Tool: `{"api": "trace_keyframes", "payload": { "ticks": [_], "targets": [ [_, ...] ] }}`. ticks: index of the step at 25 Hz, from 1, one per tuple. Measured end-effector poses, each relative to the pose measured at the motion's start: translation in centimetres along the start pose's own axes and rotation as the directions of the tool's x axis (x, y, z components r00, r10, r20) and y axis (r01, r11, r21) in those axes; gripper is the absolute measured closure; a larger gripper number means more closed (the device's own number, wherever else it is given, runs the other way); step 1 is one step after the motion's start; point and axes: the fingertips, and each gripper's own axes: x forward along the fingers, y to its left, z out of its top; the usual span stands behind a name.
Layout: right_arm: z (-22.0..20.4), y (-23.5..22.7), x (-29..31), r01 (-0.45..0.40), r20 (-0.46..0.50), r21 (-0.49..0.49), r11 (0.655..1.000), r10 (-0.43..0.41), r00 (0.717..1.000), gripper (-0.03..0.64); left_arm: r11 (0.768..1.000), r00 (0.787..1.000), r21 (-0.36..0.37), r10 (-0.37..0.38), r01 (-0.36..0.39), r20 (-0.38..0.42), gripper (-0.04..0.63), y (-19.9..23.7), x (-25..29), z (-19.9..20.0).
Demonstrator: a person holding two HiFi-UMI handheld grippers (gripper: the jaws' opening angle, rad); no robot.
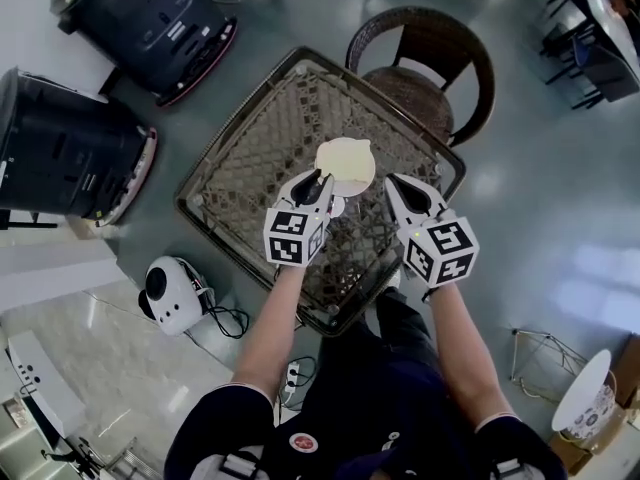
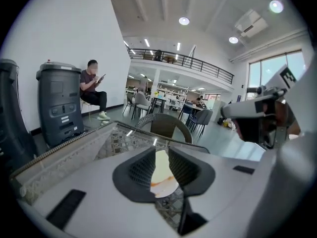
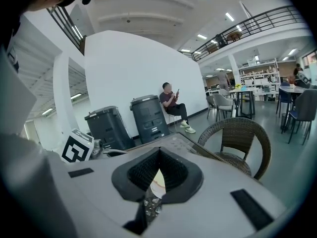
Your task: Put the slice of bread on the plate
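A pale round plate (image 1: 345, 165) lies on the wicker-patterned glass table (image 1: 250, 158), toward its far side. A pale slice with a brownish edge (image 2: 161, 183) seems to lie on it; in the head view I cannot separate bread from plate. My left gripper (image 1: 318, 180) hovers above the plate's near left rim, its jaws (image 2: 161, 155) apart with nothing between them. My right gripper (image 1: 392, 183) hangs just right of the plate. Its jaws (image 3: 159, 150) meet at the tips and hold nothing. A sliver of the plate (image 3: 157, 181) shows beneath them.
A wicker chair (image 1: 430, 68) stands at the table's far side. Two dark bins (image 1: 140, 18) (image 1: 60, 148) stand to the left, with a white round device (image 1: 170, 293) and cables on the floor. A person (image 2: 93, 90) sits by the wall.
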Motion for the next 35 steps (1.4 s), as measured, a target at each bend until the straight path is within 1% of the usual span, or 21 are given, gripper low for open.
{"api": "trace_keyframes", "payload": {
  "ticks": [3,6,11,14,17,27,35],
  "targets": [
    [0.9,0.7,-0.7,-0.034,0.013,-0.029,0.999,0.034,0.999,0.611,1.0,0.999,0.018,-0.017,0.016,0.04,0.517,-2.0,-1.9,1.9],
    [1.8,1.1,-1.5,-0.066,0.026,-0.051,0.997,0.067,0.997,0.611,0.999,0.997,0.038,-0.016,0.013,0.081,0.529,-3.7,-3.7,3.7],
    [3.4,1.9,-2.9,-0.12,0.056,-0.07,0.99,0.124,0.991,0.611,0.999,0.99,0.034,-0.012,0.007,0.143,0.566,-6.6,-6.6,6.4],
    [4.5,2.7,-4.0,-0.157,0.071,-0.085,0.984,0.163,0.984,0.611,1.0,0.984,0.017,-0.001,-0.002,0.18,0.578,-8.2,-8.4,7.7],
    [5.2,3.3,-4.9,-0.189,0.086,-0.102,0.977,0.197,0.977,0.611,1.0,0.977,0.019,0.01,-0.014,0.212,0.586,-9.5,-9.8,8.8],
    [8.0,5.7,-7.6,-0.26,0.158,-0.143,0.955,0.282,0.946,0.611,1.0,0.964,0.027,0.001,-0.009,0.265,0.588,-12.5,-12.0,10.7],
    [8.8,6.4,-8.8,-0.275,0.183,-0.158,0.948,0.302,0.936,0.611,1.0,0.959,0.028,-0.009,0.001,0.284,0.588,-13.7,-12.8,11.3]
  ]
}}
